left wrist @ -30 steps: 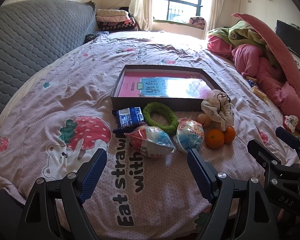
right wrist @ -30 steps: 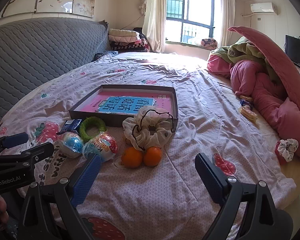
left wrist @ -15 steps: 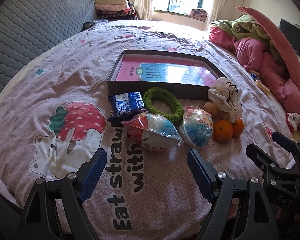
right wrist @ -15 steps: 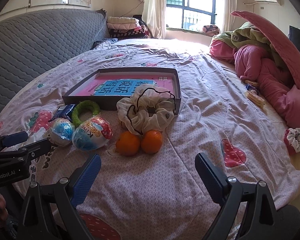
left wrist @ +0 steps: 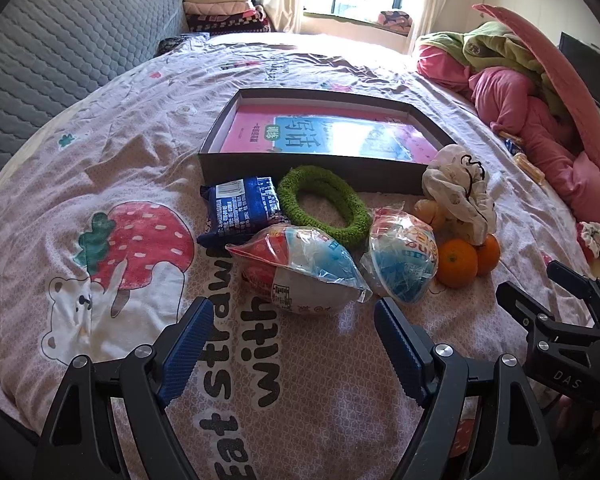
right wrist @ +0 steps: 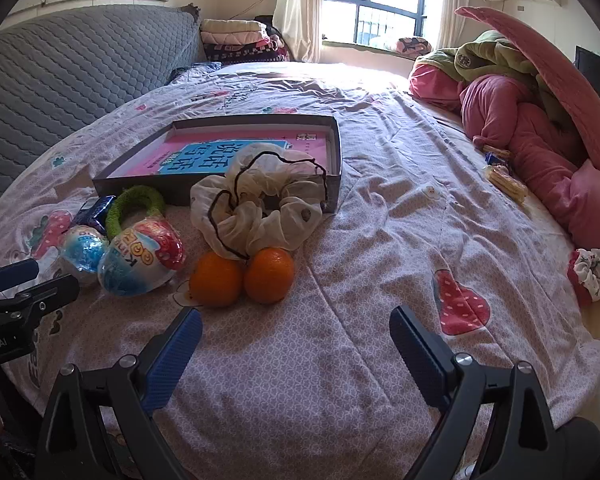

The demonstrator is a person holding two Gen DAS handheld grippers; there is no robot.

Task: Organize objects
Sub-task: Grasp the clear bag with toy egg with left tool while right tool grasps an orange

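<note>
Almost nothing of the tidying looked done: the shallow dark box [left wrist: 308, 168] on the bed [left wrist: 100, 152] held only a pink and blue book [left wrist: 328, 136] with large Chinese characters, and every loose item lay outside it, ahead of the fingers. The left gripper [left wrist: 292, 344] hovered with its fingers spread wide and empty, the nearer wrapped toy egg [left wrist: 296, 272] lying just ahead between their tips. A second wrapped egg [left wrist: 402, 260], its label too crumpled to read in full, sat ahead of the right-hand finger, with a blue snack packet [left wrist: 242, 210] of small white print and a green knitted ring [left wrist: 324, 204] further out. The right gripper [right wrist: 296, 344] was likewise open and held nothing; two oranges [right wrist: 244, 276] lay just beyond its left-hand finger, touching each other, with a cream scrunchie [right wrist: 260, 208] behind them against the box. The bedsheet print read "Eat strawb… with" between the left fingers. "DAS" showed on the right tool's body, and "…obot.AI" on the left's. By my judgement, all the gathering into the box remained.
</note>
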